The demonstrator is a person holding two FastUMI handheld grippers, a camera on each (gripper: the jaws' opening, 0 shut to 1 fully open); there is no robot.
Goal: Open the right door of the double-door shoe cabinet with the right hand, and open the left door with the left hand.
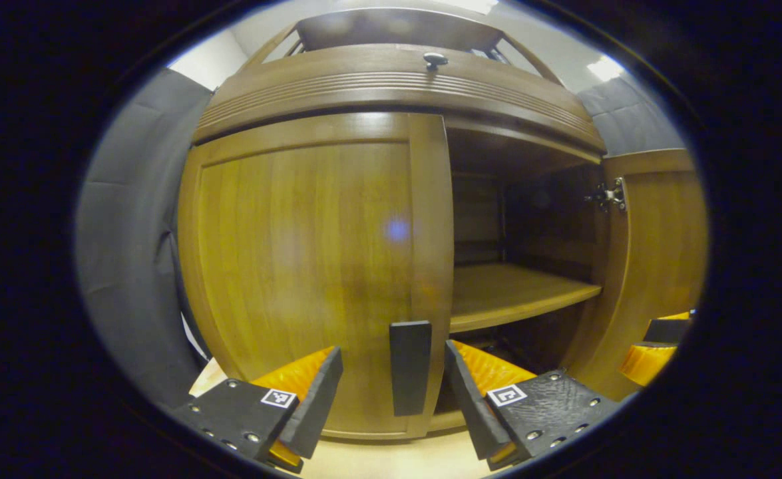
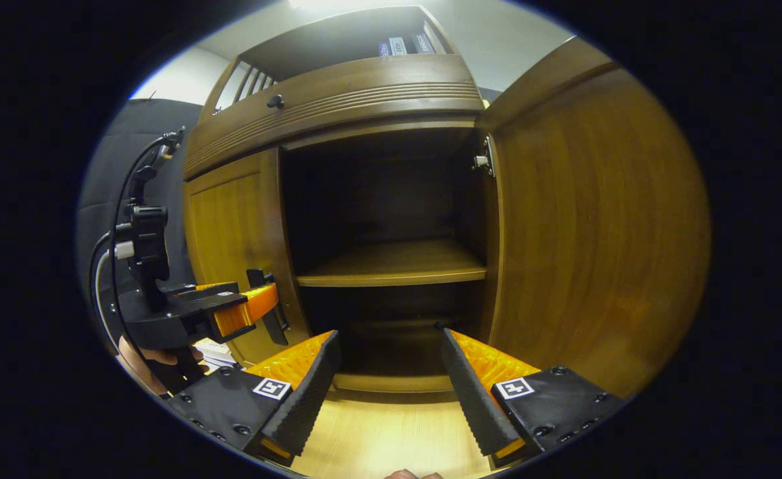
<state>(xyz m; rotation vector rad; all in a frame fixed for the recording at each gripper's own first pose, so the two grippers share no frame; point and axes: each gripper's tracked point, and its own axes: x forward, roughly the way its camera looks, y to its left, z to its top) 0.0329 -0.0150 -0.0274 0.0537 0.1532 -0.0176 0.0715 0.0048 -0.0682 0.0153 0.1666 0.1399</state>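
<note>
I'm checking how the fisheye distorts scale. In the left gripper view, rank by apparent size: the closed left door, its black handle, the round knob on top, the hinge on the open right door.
1. left door, largest by far.
2. black handle.
3. hinge and round knob: both small and look alike, so unranked.

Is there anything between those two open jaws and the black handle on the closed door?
No. In the left gripper view the stretch from the left gripper to the handle on the left door is bare.

Right door [image 2: 597, 226] swung wide, left door [image 2: 231, 226] closed.
</note>
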